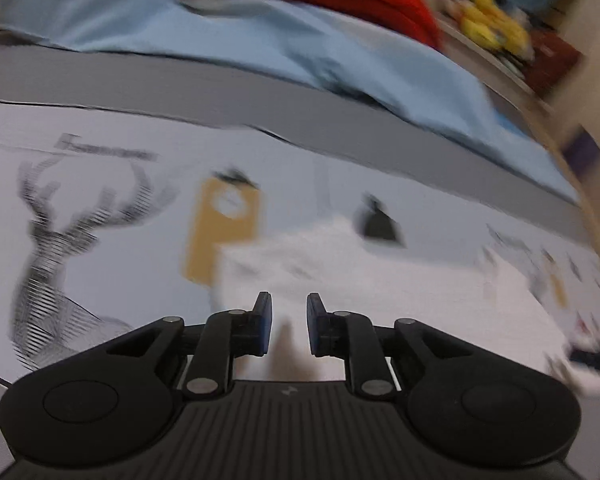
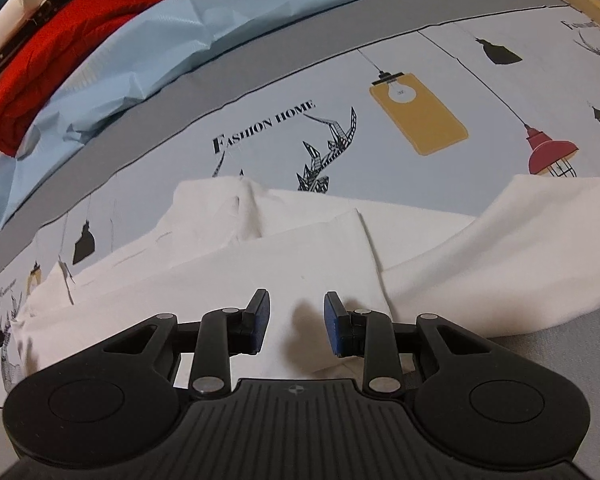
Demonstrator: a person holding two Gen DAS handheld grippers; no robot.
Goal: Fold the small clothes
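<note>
Left gripper [image 1: 288, 322]: tipped steeply down toward the bed, its view smeared with blur; jaws a narrow gap apart, blue pads facing each other with nothing pinched between them.
Left gripper's place: it hangs over the near edge of the white garment [image 1: 380, 292], which spreads ahead and to the right; whether the tips touch the cloth, I can't tell.
Right gripper [image 2: 296, 322]: also angled sharply down, sharp picture here; jaws part-way open, wider than the left pair, pads clear of each other and gripping nothing.
Right gripper's place: right above the white garment [image 2: 300, 256], fingertips low over a flat stretch of it and casting a soft shadow between them.
White garment: laid out on the printed bedsheet [image 2: 380, 128], one folded panel lying across the middle, another flap sweeping out to the right.
Bedsheet: pale, with lamp drawings, a stag and the words FASHION HOME, grey band along its far side.
Beyond: crumpled light blue cloth [image 2: 148, 52], then a red garment [image 2: 60, 52] heaped behind it.
</note>
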